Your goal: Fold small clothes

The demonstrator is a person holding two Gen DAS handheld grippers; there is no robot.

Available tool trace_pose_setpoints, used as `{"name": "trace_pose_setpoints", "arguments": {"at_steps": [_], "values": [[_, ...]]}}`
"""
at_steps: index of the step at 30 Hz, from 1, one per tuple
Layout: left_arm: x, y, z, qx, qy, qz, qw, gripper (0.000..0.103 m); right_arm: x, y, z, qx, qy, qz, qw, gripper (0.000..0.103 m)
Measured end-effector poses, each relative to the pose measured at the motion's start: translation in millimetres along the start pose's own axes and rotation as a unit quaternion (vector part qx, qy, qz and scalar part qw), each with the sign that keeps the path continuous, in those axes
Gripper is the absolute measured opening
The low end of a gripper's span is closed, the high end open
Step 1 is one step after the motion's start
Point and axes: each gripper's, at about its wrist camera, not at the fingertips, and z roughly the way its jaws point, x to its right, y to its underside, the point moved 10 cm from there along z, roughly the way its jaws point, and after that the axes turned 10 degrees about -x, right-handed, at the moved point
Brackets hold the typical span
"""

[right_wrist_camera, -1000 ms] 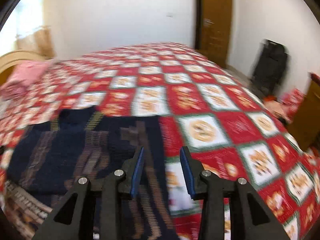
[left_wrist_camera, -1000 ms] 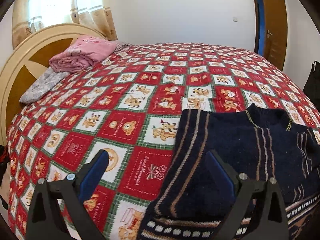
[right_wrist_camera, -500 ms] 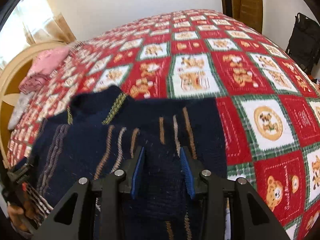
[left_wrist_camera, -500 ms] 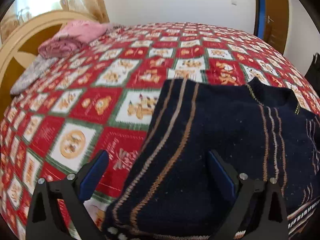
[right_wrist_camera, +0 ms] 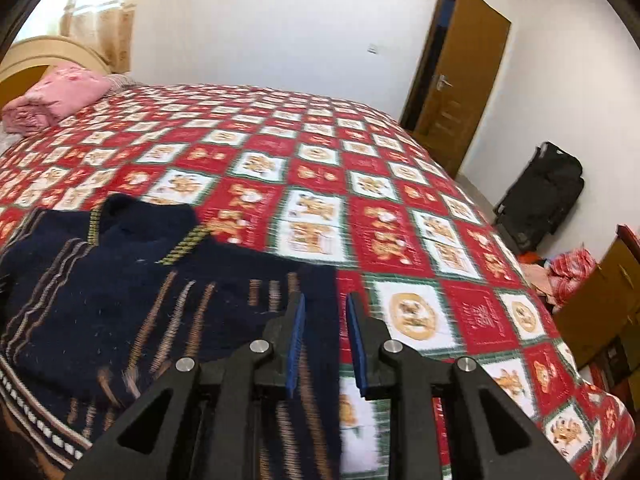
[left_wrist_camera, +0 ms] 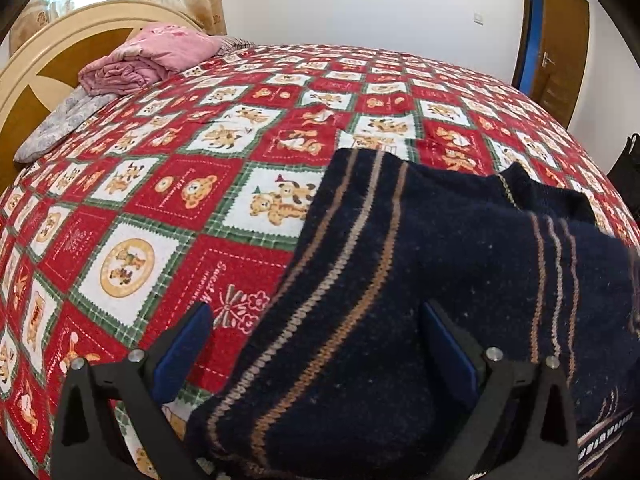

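Observation:
A navy knitted sweater (left_wrist_camera: 440, 240) with tan stripes lies flat on the red teddy-bear bedspread (left_wrist_camera: 180, 184), collar toward the far side. My left gripper (left_wrist_camera: 316, 316) hovers low over the sweater's left striped edge with its jaws wide open and nothing gripped. In the right wrist view the sweater (right_wrist_camera: 120, 288) fills the lower left. My right gripper (right_wrist_camera: 326, 300) sits at the sweater's right edge. Its jaws are closing, a narrow gap still shows, and the dark fabric edge runs between them.
A folded pink blanket (left_wrist_camera: 152, 56) and a grey pillow (left_wrist_camera: 64, 120) lie by the wooden headboard (left_wrist_camera: 52, 52). Beyond the bed's right side stand a brown door (right_wrist_camera: 452, 80), a black bag (right_wrist_camera: 544, 196), a wooden cabinet (right_wrist_camera: 600, 300) and a clothes pile (right_wrist_camera: 568, 272).
The left gripper has sunk closer to the sweater's left edge, still open. The right gripper's jaws have narrowed, and it swung from over the sweater's body to its right edge.

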Motion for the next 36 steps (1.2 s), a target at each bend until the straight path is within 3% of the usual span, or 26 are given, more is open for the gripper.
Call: {"name": "trace_pose_setpoints", "arguments": {"at_steps": [3,6,10,17,20,24,25,28,30,32,34,35,36], "values": [[-1,0,0,0.003,-0.002,0.001,1.0000,0.103,-14,6,-2,-0.009,-0.097,0.021,0.995,0.023],[0,-1,-1,0.007,-0.009,0.004,0.9999,0.103,-51,21,4,-0.037,-0.153,-0.016,0.987,0.023],[0,0,-1,0.010,-0.012,0.005,0.9999,0.103,-67,47,26,-0.085,-0.149,-0.019,0.985,0.023],[-5,6,-8,-0.025,0.010,0.005,0.9996,0.103,-56,62,6,-0.094,-0.156,-0.016,0.983,0.023],[-8,5,-22,-0.013,-0.004,0.024,0.9996,0.103,-45,58,-25,-0.054,-0.182,0.016,0.982,0.023],[-15,2,-44,0.015,-0.007,0.044,0.9989,0.103,-21,45,-87,0.055,-0.217,0.091,0.970,0.023],[-18,3,-47,0.017,-0.001,0.041,0.9990,0.103,-17,42,-99,0.075,-0.239,0.115,0.961,0.023],[-25,7,-53,0.013,0.020,0.018,0.9996,0.103,-11,32,-130,0.116,-0.364,0.198,0.903,0.024],[-24,11,-57,0.008,0.039,0.005,0.9992,0.103,-13,29,-143,0.116,-0.464,0.248,0.843,0.024],[-22,15,-67,0.007,0.063,-0.004,0.9979,0.103,-20,30,-155,0.097,-0.559,0.284,0.773,0.025],[-20,18,-82,0.016,0.080,-0.006,0.9966,0.103,-19,35,-169,0.086,-0.617,0.309,0.719,0.037],[-20,19,-88,0.022,0.083,-0.004,0.9963,0.103,-18,36,-174,0.084,-0.629,0.312,0.707,0.044],[-20,20,-99,0.031,0.083,0.003,0.9960,0.103,-15,39,-183,0.085,-0.640,0.312,0.697,0.058]]}}
